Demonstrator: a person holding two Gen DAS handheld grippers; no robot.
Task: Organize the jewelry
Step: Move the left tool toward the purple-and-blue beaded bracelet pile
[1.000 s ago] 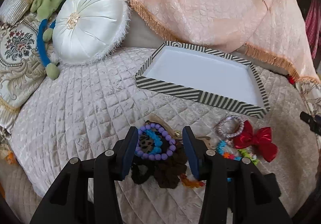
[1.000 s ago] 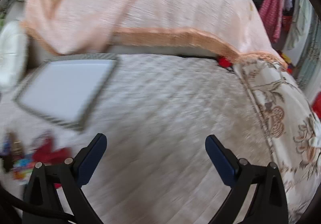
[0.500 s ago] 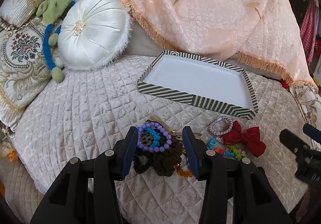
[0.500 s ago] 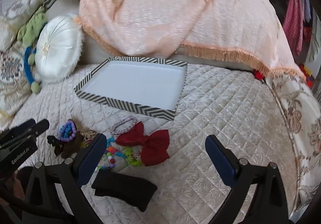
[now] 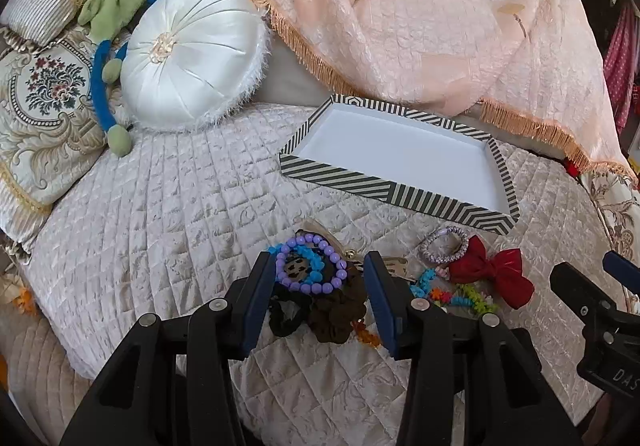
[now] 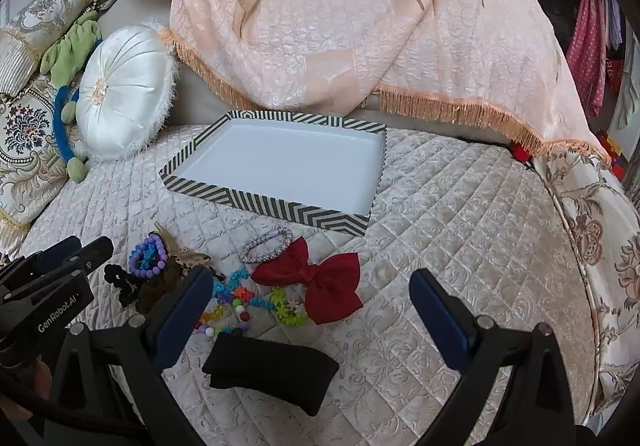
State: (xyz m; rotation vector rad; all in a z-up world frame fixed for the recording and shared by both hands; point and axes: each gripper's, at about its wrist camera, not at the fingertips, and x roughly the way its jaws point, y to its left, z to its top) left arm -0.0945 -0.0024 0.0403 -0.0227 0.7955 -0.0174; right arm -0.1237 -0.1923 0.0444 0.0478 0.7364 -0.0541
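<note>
A pile of jewelry lies on the quilted bedspread in front of a striped tray (image 5: 394,193) with a bare white floor. My left gripper (image 5: 316,286) hovers open just short of the pile, and the purple bead bracelet (image 5: 310,266) shows between its fingers, untouched, above a brown scrunchie (image 5: 340,312) and a black one (image 5: 285,317). To the right lie a sparkly bracelet (image 5: 444,246), a red bow (image 5: 494,272) and colourful bead strings (image 5: 460,294). My right gripper (image 6: 312,306) stands wide open over the red bow (image 6: 320,278) and bead strings (image 6: 240,302), holding nothing.
A black pad (image 6: 272,370) lies close under the right gripper. Behind the tray (image 6: 272,206) hangs a peach fringed throw (image 6: 340,26). A round white cushion (image 5: 192,54), a green and blue soft toy (image 5: 104,70) and embroidered pillows (image 5: 44,102) crowd the back left.
The right gripper has swung left from the bare bedspread to face the tray and the pile, and now shows at the right edge of the left wrist view. The left gripper barely shifted.
</note>
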